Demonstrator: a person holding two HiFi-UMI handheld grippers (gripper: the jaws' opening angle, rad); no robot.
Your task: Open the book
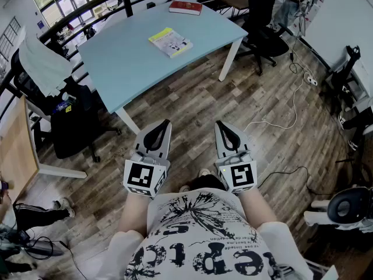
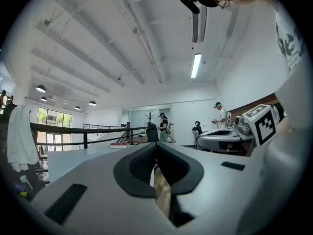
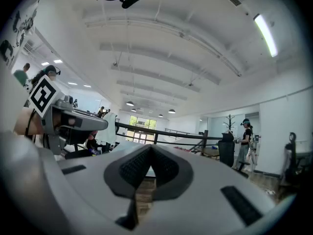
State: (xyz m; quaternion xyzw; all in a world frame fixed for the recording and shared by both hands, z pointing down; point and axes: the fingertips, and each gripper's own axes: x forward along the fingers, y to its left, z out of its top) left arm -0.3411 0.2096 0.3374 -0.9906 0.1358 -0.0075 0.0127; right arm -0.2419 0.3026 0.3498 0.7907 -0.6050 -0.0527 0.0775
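A closed book with a yellow and white cover (image 1: 170,42) lies on the light blue table (image 1: 125,63), far ahead of both grippers. A red book (image 1: 186,7) lies at the table's far edge, and shows as a thin red strip (image 2: 119,144) in the left gripper view. My left gripper (image 1: 166,123) and right gripper (image 1: 220,123) are held side by side over the wooden floor, close to the person's body, both pointing level toward the table. Each has its jaws shut with nothing between them. In the left gripper view the left gripper (image 2: 155,145) has its tips together, as does the right gripper (image 3: 149,149) in its own view.
Black office chairs stand left of the table (image 1: 73,121) and beyond its right end (image 1: 263,22). A white cable (image 1: 288,107) trails over the floor on the right. A wooden desk (image 1: 14,150) sits at the left edge. People stand far off (image 2: 221,116).
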